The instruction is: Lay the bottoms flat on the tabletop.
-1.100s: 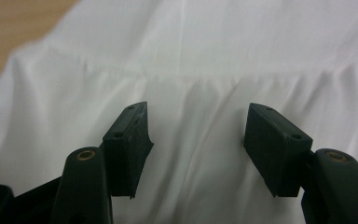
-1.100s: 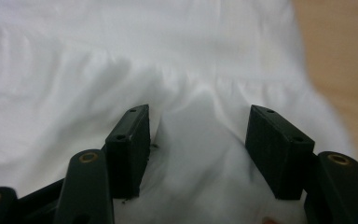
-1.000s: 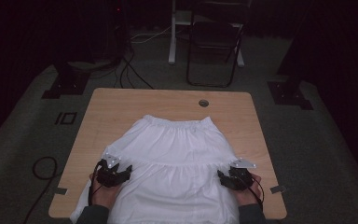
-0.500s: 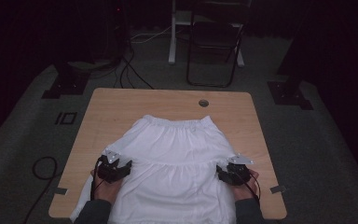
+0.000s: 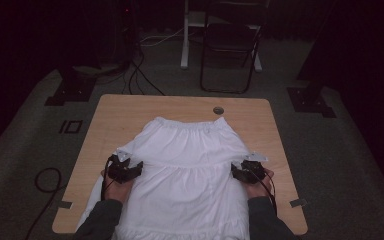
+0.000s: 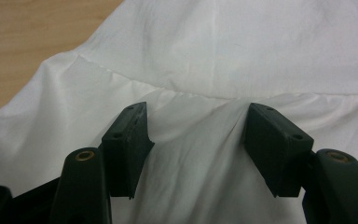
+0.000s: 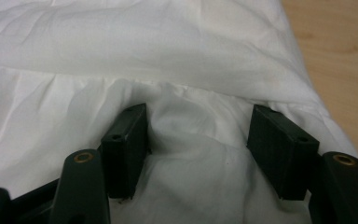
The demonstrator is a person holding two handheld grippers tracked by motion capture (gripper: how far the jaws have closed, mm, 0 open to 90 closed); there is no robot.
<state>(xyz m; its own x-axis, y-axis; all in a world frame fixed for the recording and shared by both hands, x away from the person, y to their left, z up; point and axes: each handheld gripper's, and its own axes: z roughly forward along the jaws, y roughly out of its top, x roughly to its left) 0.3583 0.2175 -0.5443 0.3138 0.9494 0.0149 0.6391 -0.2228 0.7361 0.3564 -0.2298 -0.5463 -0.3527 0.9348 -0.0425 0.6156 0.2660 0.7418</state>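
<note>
A white tiered skirt (image 5: 190, 170) lies flat on the wooden table (image 5: 130, 110), its waistband at the far end. My left gripper (image 5: 134, 167) rests on the skirt's left edge at the gathered seam, and my right gripper (image 5: 236, 171) rests on the right edge at the same seam. In the left gripper view the jaws of the left gripper (image 6: 196, 114) stand wide apart on the skirt (image 6: 242, 51), with a raised fold between them. The right gripper (image 7: 198, 114) is likewise open over a soft bulge of the skirt (image 7: 135, 42). Neither gripper's pads press the cloth.
A round hole (image 5: 218, 110) sits in the table just beyond the waistband. Bare wood shows at the far corners and along both sides. A dark chair (image 5: 230, 50) and floor cables (image 5: 140, 75) lie behind the table. The hem hangs over the near edge.
Both hands have slid away from the person along the skirt's sides, up to the gathered seam. The right one has also moved slightly inward. The cloth lies much as before.
</note>
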